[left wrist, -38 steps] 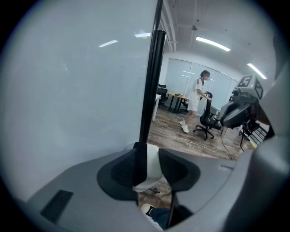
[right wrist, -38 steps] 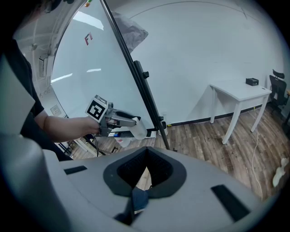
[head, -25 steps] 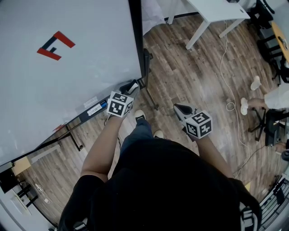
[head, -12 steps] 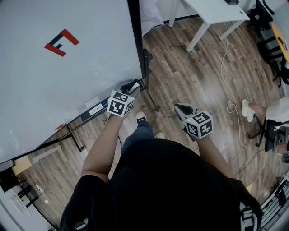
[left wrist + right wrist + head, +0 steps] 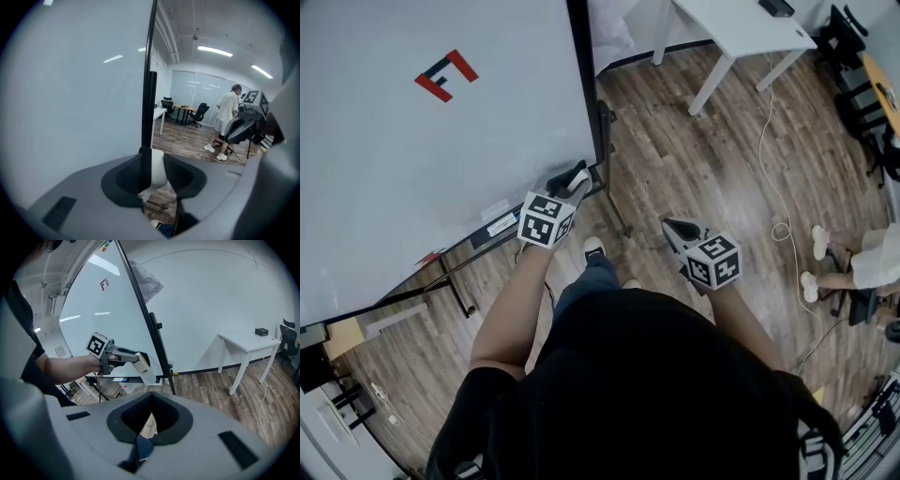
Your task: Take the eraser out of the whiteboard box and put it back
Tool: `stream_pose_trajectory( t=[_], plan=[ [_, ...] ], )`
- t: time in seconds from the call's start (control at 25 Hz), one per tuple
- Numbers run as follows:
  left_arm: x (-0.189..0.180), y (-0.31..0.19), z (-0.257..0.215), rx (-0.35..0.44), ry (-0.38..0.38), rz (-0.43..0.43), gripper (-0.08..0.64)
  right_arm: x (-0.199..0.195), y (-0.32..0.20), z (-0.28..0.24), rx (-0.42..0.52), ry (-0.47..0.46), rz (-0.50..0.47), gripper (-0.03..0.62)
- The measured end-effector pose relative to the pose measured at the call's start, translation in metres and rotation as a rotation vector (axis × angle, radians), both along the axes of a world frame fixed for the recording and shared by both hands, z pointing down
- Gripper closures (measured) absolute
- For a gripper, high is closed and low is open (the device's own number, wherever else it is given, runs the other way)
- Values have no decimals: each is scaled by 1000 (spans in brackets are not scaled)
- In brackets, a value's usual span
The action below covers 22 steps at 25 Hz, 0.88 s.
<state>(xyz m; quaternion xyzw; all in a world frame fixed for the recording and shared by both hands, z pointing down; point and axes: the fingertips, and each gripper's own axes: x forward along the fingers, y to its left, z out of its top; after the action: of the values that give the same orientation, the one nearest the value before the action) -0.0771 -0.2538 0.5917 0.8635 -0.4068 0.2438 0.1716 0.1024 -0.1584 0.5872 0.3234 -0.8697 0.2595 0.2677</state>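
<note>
The white eraser (image 5: 579,176) is clamped in my left gripper (image 5: 573,182), just off the lower right corner of the whiteboard (image 5: 441,159). In the left gripper view the eraser (image 5: 158,171) fills the gap between the dark pads, right beside the board's black edge. From the right gripper view it shows as a pale block (image 5: 142,362) held above the tray (image 5: 123,379) under the board. That tray (image 5: 492,232) runs along the board's bottom edge. My right gripper (image 5: 674,225) hangs over the floor, away from the board, its jaws shut and empty.
The board's stand foot (image 5: 617,208) juts onto the wooden floor below my left gripper. A white table (image 5: 741,23) stands at the back right, with a cable (image 5: 764,141) trailing across the floor. A person's feet (image 5: 816,255) and office chairs (image 5: 853,47) are at the far right.
My left gripper has risen a little with the eraser beside the board's corner. The right gripper has stayed put. The person at the far right has stepped to a new spot.
</note>
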Motion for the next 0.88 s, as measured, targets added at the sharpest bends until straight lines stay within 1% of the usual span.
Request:
stream_pose_trajectory(
  t=[0.36,0.72,0.88],
  plan=[
    [0,15,-37,80,9,-12,410,5,10,-12,29,-1,-10,597],
    [4,42,-68,124,6,-9,410,12,24,-21,48,-7,-23,597],
    [2,56,-73,127,-6,-23,410,15,32,-25,53,-8,-33,597]
  ],
)
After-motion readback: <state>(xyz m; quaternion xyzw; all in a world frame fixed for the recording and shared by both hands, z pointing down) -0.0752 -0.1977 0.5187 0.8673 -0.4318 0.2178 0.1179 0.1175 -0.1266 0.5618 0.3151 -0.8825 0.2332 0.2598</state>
